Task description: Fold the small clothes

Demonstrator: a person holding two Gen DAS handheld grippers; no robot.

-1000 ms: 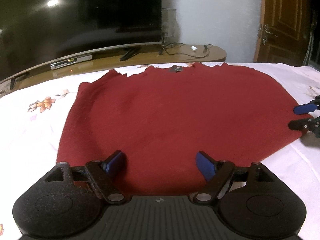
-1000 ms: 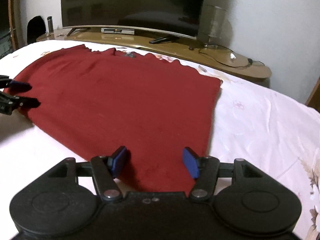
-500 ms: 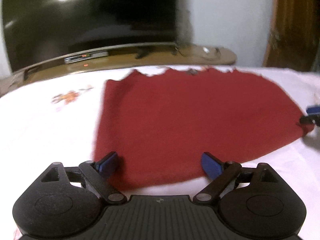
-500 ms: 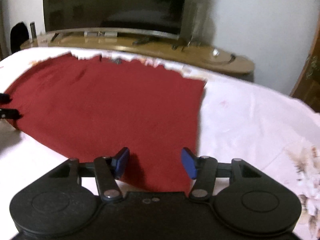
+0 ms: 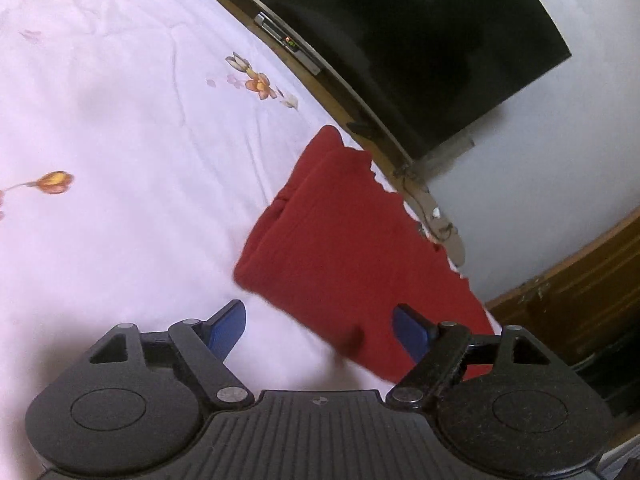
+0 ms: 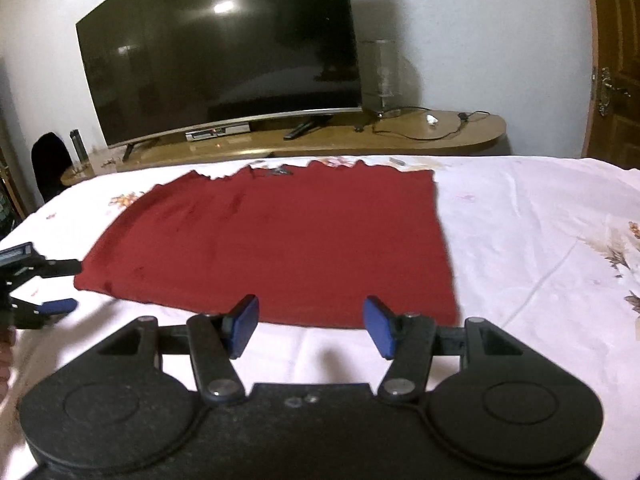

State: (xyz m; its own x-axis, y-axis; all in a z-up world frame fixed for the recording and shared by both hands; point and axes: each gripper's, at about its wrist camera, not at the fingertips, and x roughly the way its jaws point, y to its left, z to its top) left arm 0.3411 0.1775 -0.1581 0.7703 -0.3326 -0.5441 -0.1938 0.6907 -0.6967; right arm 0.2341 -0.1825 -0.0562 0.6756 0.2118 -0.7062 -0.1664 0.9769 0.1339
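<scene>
A dark red garment (image 6: 276,240) lies flat on the white floral bedsheet (image 6: 540,220). Its near edge runs just beyond my right gripper (image 6: 310,326), which is open and empty above the sheet. My left gripper (image 5: 320,330) is open and empty, tilted, at the garment's (image 5: 352,248) left corner. It also shows in the right wrist view (image 6: 36,280), at the garment's left edge, apart from the cloth.
A wooden TV stand (image 6: 320,140) with a large dark TV (image 6: 224,48), cables and a remote runs along the bed's far side. A wooden door (image 6: 616,60) is at the right. A dark bag and bottle (image 6: 76,144) stand at the far left.
Both grippers have pulled back off the garment toward its near edge. The left gripper has rolled and swung left, so its view is now tilted.
</scene>
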